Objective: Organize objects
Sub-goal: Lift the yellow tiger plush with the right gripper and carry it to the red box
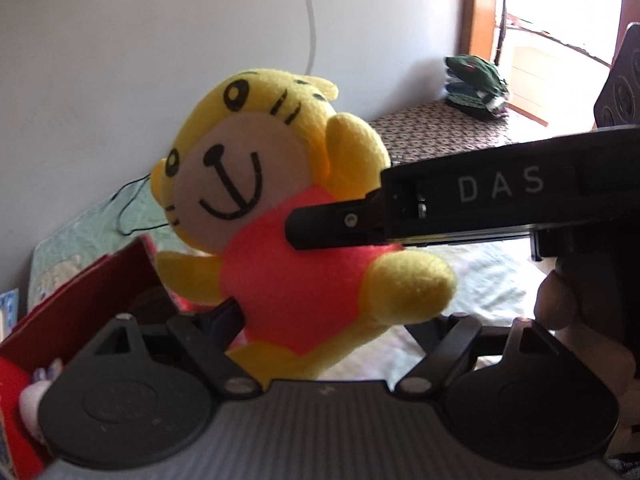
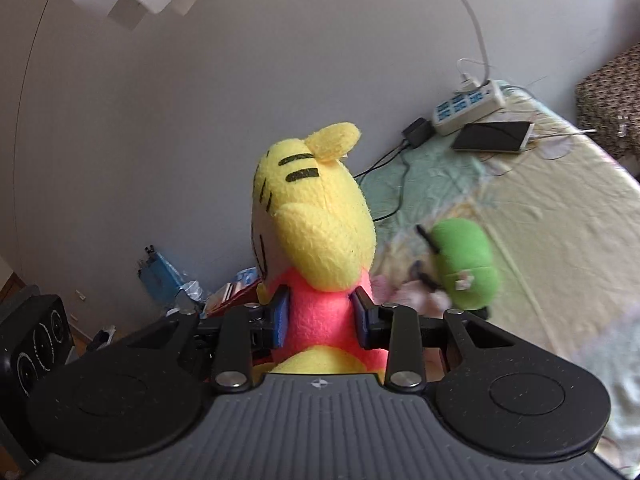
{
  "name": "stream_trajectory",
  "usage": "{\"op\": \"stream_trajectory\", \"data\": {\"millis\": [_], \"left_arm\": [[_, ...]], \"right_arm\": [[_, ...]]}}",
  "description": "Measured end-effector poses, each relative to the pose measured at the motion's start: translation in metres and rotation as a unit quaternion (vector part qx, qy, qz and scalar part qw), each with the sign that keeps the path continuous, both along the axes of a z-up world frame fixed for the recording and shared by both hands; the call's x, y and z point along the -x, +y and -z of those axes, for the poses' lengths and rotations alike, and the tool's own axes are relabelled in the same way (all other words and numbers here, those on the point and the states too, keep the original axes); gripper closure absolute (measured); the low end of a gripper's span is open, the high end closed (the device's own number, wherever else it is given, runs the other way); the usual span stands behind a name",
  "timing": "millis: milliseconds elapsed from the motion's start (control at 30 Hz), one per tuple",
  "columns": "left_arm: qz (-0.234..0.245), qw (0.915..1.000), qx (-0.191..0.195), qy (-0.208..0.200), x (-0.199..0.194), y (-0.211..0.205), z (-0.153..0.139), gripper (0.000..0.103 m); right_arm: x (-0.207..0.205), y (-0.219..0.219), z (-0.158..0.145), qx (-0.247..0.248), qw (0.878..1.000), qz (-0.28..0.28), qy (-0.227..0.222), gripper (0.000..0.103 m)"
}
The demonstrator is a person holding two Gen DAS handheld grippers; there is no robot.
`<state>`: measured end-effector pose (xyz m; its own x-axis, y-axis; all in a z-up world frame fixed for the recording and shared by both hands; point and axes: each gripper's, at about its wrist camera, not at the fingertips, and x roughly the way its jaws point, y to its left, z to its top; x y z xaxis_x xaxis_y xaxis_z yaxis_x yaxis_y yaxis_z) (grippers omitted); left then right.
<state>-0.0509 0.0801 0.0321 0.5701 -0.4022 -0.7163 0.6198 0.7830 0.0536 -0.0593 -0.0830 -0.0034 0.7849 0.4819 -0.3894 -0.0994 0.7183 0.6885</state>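
One plush tiger (image 2: 316, 240) is what I carry, held up in the air in front of the pale wall, above the near edge of the bed (image 2: 560, 208). My right gripper (image 2: 320, 320) is clenched on its pink torso, the blue pads (image 2: 280, 316) sinking into the fleece on both sides. My left gripper (image 1: 328, 320) sits just beneath the toy; one blue pad shows by its hip, but I cannot tell whether those jaws are pinching it or only standing around it. I judge the toy light, soft and squashy, not fragile; the stuffed middle gives the firmest hold, while arms and ears would only flop. Its fleece is fuzzy, yellow with black stitched stripes, the face cream. To the right, a rounded green plush (image 2: 468, 264) lies on the crumpled sheet; farther off are a power strip (image 2: 468, 108) and a dark phone (image 2: 492, 137). At the left, a red box (image 1: 80, 300) stands open.
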Motion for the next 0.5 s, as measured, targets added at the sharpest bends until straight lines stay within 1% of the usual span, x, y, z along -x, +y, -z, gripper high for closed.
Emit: {"op": "stream_trajectory", "data": {"millis": [167, 267, 400, 500], "left_arm": [[-0.033, 0.9994, 0.000, 0.003, -0.013, 0.040, 0.002, 0.017], [-0.050, 0.9987, 0.002, 0.012, -0.022, 0.058, 0.006, 0.017], [-0.066, 0.9974, 0.010, 0.026, -0.036, 0.081, 0.015, 0.017], [-0.073, 0.9960, 0.025, 0.046, -0.046, 0.093, 0.024, 0.017]], "right_arm": [[-0.021, 0.037, 0.000, 0.008, 1.000, -0.017, 0.000, 0.068], [-0.031, 0.058, 0.001, 0.014, 1.000, -0.021, 0.008, 0.068], [-0.047, 0.084, 0.003, 0.032, 0.999, -0.017, 0.027, 0.069], [-0.058, 0.098, 0.004, 0.049, 0.998, -0.010, 0.045, 0.070]]}}
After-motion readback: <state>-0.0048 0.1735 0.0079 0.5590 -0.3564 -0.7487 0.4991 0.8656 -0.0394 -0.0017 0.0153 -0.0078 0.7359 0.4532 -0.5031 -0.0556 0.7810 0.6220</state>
